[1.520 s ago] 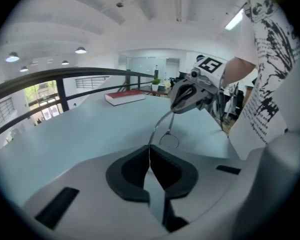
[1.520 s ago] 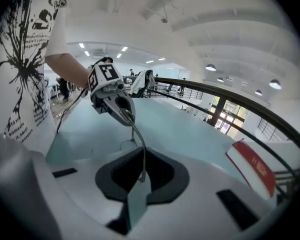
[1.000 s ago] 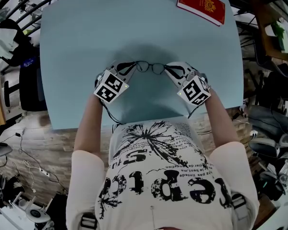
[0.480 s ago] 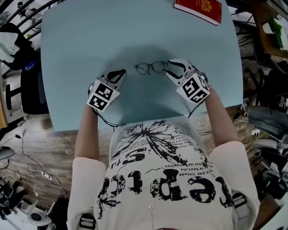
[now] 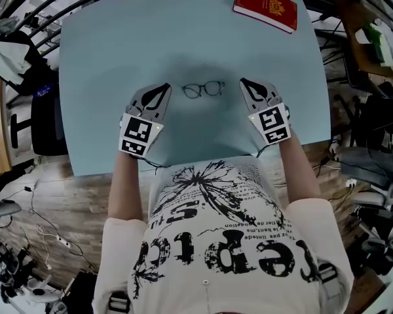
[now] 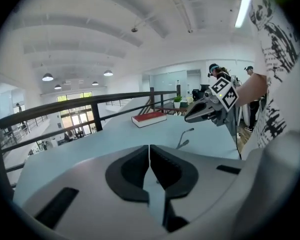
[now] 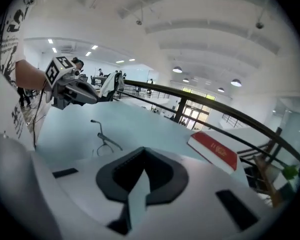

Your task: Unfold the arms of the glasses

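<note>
The thin dark-framed glasses (image 5: 204, 89) rest on the light-blue table (image 5: 118, 44), between my two grippers and touched by neither. In the right gripper view the glasses (image 7: 104, 140) show a thin arm sticking upward; the left gripper view shows the glasses (image 6: 185, 138) just past its jaws. My left gripper (image 5: 164, 86) is to the left of the frame, shut and empty, as the left gripper (image 6: 149, 156) shows close up. The right gripper (image 5: 243, 82) is a short gap to the right. The jaws of the right gripper (image 7: 144, 159) have just been closing, with nothing between them.
A red book (image 5: 265, 5) lies at the table's far right corner. Dark railings, chairs and cables surround the table, with cluttered desks to the right. The person's torso in a printed white shirt (image 5: 216, 241) is at the near edge.
Both grippers held the ends of the glasses a second ago. The left one let go first, then the right; both have drawn back and apart, leaving the glasses on the table.
</note>
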`<state>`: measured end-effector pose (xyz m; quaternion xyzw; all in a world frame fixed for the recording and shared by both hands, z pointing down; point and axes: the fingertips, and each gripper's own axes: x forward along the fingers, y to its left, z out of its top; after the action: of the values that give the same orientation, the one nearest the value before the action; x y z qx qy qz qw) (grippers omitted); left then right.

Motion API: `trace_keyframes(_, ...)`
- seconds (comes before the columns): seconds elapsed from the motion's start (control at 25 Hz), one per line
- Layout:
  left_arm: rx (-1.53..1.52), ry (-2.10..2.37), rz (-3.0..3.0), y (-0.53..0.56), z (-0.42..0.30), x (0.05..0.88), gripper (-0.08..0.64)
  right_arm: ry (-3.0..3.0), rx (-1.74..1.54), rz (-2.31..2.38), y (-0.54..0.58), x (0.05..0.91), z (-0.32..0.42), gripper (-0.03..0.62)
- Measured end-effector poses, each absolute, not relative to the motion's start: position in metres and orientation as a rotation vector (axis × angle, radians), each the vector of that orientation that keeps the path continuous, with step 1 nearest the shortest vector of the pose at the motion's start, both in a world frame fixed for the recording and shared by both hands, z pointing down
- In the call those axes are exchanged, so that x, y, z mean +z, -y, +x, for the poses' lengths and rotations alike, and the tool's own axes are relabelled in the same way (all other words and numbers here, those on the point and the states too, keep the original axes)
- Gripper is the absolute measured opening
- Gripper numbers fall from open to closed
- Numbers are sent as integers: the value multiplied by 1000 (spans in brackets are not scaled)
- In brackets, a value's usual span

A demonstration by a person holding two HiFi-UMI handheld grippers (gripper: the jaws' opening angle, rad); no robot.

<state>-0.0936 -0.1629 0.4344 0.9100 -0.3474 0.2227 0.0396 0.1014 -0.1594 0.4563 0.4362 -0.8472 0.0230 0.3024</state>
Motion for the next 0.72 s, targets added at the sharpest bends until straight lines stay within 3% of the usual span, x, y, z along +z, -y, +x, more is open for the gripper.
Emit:
trace_keyframes(0.44, 304, 1372, 2795, 149, -93, 359, 21, 2469, -74, 1338, 154, 378, 84, 9)
trace_keyframes(0.72, 232, 1420, 2753, 144, -93, 353, 21, 2511, -77, 1342, 154, 371, 82, 8)
